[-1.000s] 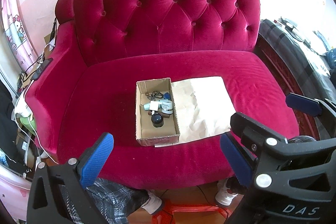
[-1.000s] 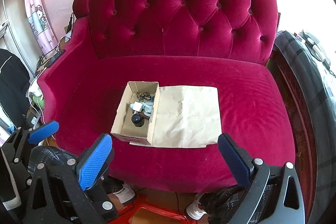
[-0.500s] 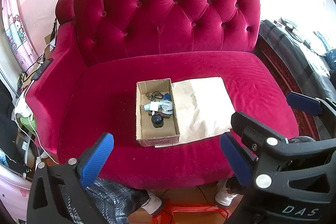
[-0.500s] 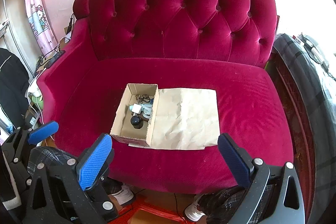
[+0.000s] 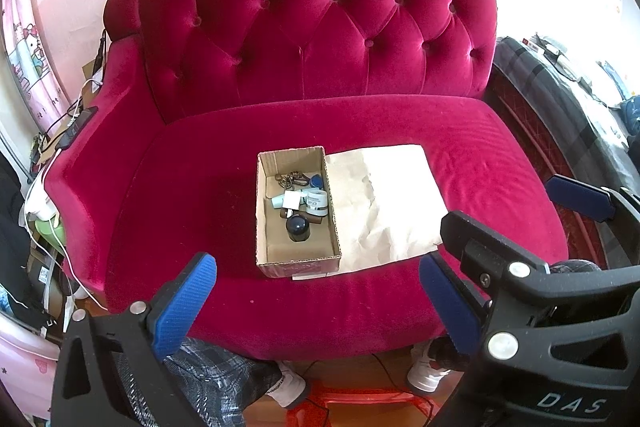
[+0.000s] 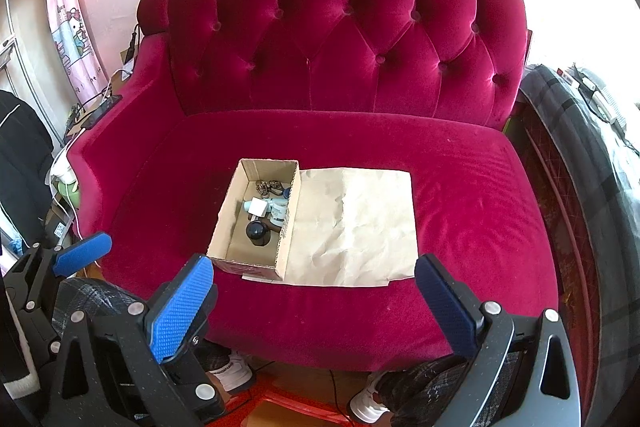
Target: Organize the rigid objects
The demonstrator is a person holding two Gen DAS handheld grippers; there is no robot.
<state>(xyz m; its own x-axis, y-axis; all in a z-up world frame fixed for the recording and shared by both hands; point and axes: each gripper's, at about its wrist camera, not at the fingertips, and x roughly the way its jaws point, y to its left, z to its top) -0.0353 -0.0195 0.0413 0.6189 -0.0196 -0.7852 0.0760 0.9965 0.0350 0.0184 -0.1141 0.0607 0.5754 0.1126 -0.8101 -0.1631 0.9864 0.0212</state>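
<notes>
Both wrist cameras look down from in front of the sofa [image 5: 320,115] (left one slightly further left), well back, sharing the cardboard box [image 6: 224,227] and paper sheet [image 6: 360,223].

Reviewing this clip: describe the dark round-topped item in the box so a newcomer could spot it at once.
On the crimson tufted velvet sofa, an open brown cardboard box sits beside a sheet of tan paper. In the box, nearest its bare near end, stands the small black jar with a glossy domed lid, darker than the white-labelled pale items behind it.
</notes>
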